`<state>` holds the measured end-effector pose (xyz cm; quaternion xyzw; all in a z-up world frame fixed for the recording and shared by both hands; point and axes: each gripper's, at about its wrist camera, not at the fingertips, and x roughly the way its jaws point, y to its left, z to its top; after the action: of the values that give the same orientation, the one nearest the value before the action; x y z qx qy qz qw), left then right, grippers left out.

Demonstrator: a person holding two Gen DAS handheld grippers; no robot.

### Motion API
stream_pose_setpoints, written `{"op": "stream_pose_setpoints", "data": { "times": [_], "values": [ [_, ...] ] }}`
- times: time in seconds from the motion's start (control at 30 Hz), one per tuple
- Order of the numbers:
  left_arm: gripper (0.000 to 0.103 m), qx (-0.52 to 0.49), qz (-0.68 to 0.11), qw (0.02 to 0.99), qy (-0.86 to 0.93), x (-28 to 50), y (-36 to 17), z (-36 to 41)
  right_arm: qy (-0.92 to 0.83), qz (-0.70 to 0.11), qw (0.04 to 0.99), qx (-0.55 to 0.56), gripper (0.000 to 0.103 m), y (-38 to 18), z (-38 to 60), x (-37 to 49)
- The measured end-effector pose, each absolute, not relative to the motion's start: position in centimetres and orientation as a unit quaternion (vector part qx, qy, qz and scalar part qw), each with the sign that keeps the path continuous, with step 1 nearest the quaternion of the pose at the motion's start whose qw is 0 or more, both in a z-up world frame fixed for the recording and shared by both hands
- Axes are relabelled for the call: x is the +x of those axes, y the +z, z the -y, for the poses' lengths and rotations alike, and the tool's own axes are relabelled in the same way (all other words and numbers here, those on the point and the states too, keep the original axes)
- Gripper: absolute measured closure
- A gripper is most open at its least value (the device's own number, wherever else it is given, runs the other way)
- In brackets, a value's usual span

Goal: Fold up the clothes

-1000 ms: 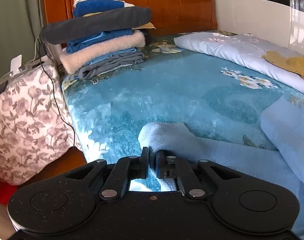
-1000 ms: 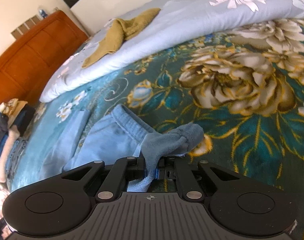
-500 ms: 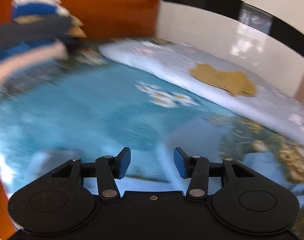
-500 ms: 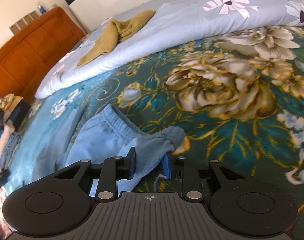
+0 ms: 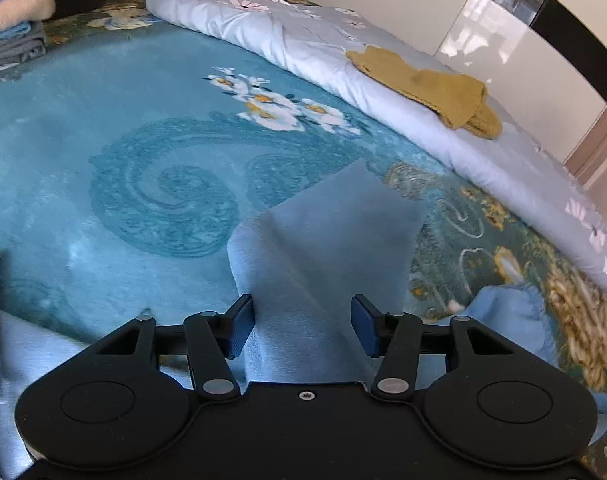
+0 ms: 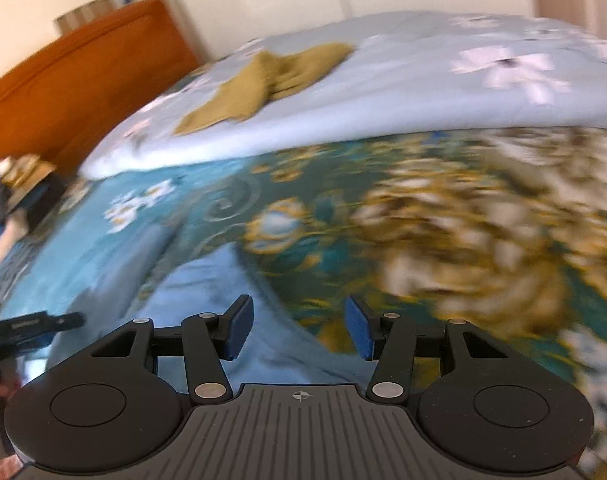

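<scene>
A light blue garment [image 5: 323, 232] lies partly folded on the teal floral bedspread [image 5: 115, 128]. In the left wrist view my left gripper [image 5: 302, 326] hangs open just above a folded flap of it, with cloth below the gap and neither pad pressing on it. The same garment [image 6: 219, 292] shows blurred in the right wrist view. Over its right edge my right gripper [image 6: 299, 326] has its jaws opening, and nothing is pinched between them. The left gripper's tip [image 6: 35, 326] pokes in at the left edge of that view.
A mustard garment [image 5: 431, 88] lies on the pale floral quilt [image 5: 303, 36] along the far side. A stack of folded clothes [image 5: 11, 24] sits by the orange wooden headboard [image 6: 75, 84]. White panelled walls stand behind the bed.
Both grippers were shut on parts of the blue garment and have let go. The left one swung right, away from the stack of clothes. The right one opened wider and lifted slightly.
</scene>
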<state>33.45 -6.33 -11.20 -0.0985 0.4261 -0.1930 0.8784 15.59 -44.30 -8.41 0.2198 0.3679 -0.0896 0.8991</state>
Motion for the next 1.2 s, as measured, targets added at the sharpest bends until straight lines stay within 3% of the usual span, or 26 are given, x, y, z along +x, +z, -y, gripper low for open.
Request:
{"op": "stream_pose_setpoints", "data": {
  "times": [0.03, 0.1, 0.17, 0.3, 0.6, 0.83, 1.03, 1.2],
  "values": [
    [0.057, -0.099, -0.425, 0.878, -0.198, 33.5, -11.2, 6.4, -0.075, -0.372, 0.899, 0.219, 0.055, -8.8, 44.0, 16.8],
    [0.077, -0.102, -0.423, 0.877, -0.204, 33.7, -11.0, 6.5, -0.055, -0.382, 0.897, 0.217, 0.056, -9.8, 43.4, 19.3],
    [0.088, -0.114, -0.423, 0.874, -0.211, 33.7, -10.9, 6.2, -0.045, -0.39, 0.894, 0.215, 0.057, -10.3, 43.0, 21.4],
    [0.096, -0.128, -0.419, 0.871, -0.224, 33.4, -10.4, 5.4, -0.022, -0.405, 0.886, 0.223, 0.058, -11.1, 42.9, 24.4],
    [0.097, -0.134, -0.404, 0.872, -0.243, 32.5, -9.2, 4.8, 0.041, -0.403, 0.892, 0.2, 0.085, -10.3, 40.4, 25.6],
    [0.097, -0.128, -0.407, 0.872, -0.239, 32.1, -8.9, 4.8, 0.046, -0.425, 0.891, 0.156, 0.083, -10.3, 38.6, 26.7],
    [0.096, -0.131, -0.431, 0.864, -0.224, 33.1, -10.3, 4.9, 0.024, -0.441, 0.855, 0.271, 0.082, -13.0, 41.2, 27.8],
    [0.098, -0.184, -0.435, 0.854, -0.219, 32.9, -10.9, 4.2, 0.05, -0.403, 0.846, 0.347, 0.093, -12.3, 42.4, 26.1]
  ]
}}
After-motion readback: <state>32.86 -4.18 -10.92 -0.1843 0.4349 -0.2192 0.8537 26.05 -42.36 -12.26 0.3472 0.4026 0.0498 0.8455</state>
